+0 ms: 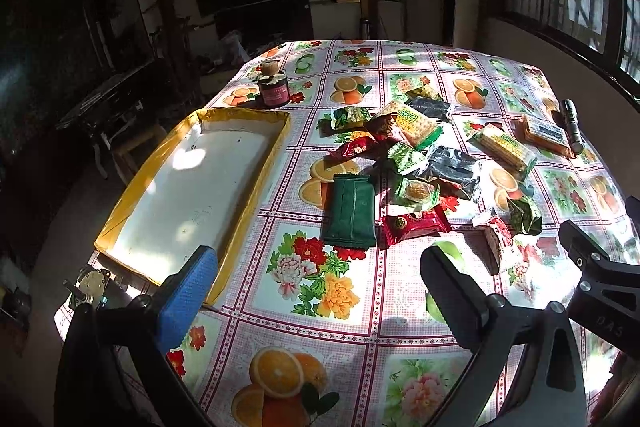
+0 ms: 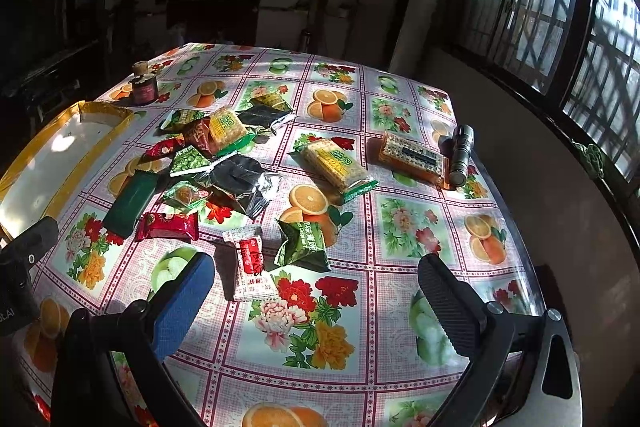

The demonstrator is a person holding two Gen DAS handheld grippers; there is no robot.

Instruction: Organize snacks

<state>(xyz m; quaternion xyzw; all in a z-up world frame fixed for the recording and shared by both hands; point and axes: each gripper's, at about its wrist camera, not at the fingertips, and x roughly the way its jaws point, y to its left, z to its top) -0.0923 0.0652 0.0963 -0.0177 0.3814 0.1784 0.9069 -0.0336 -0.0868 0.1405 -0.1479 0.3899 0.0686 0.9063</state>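
Several wrapped snacks lie scattered mid-table: a dark green flat pack (image 1: 352,211) (image 2: 132,203), a red pack (image 1: 414,225) (image 2: 168,227), a white-and-red pack (image 2: 252,267) (image 1: 500,237), a green pouch (image 2: 302,245), yellow cracker packs (image 2: 336,165) (image 1: 504,147) and an orange pack (image 2: 414,157). A shallow yellow-rimmed tray (image 1: 256,171) (image 2: 104,115) with a white floor sits at the left, nothing in it. My left gripper (image 1: 320,263) hovers open near the table's front, short of the green pack. My right gripper (image 2: 316,267) is open too, just behind the white-and-red pack and green pouch.
A small dark jar (image 1: 274,87) (image 2: 143,87) with a cork stands at the back left. A black flashlight (image 2: 460,155) (image 1: 573,129) lies by the right table edge. The floral tablecloth (image 1: 320,327) covers the table; a barred window (image 2: 540,7) is at the right.
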